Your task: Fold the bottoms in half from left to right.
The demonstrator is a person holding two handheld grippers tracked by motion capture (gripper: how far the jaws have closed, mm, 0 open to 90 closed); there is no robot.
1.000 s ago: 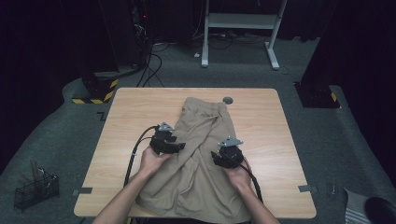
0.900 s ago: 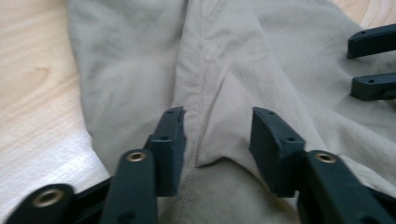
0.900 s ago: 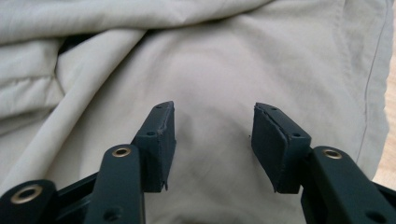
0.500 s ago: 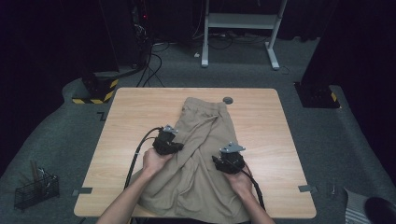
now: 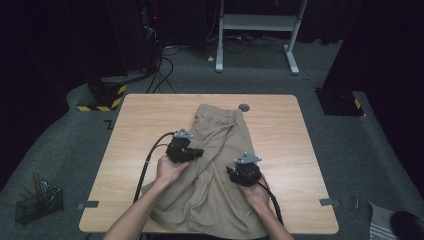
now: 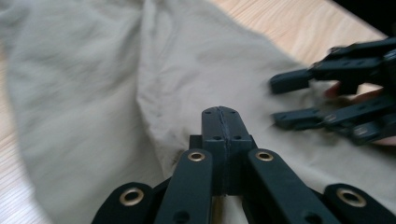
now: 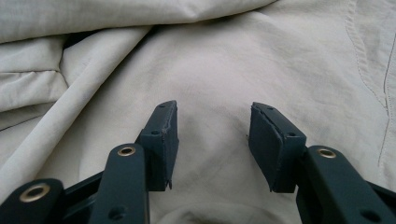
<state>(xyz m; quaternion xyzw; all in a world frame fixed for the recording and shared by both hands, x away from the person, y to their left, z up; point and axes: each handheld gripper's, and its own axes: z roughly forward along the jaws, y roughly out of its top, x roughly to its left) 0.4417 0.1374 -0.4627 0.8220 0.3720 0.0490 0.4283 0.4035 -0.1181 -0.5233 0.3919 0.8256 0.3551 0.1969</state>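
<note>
Your khaki trousers [image 5: 215, 165] lie spread along the middle of the wooden surface [image 5: 130, 130], waistband at the far end and legs running back toward you, rumpled into folds. Your left hand-held gripper [image 5: 196, 152] sits over the left side of the cloth, and in the left gripper view [image 6: 223, 122] its jaws have just closed fully together, pads meeting; whether a fold of fabric is pinched between them cannot be told. Your right hand-held gripper [image 5: 235, 172] rests near the right side of the trousers; in the right gripper view [image 7: 212, 135] its jaws stand apart over the cloth, holding nothing. A small dark round object [image 5: 244, 107] lies on the surface just beyond the waistband.
</note>
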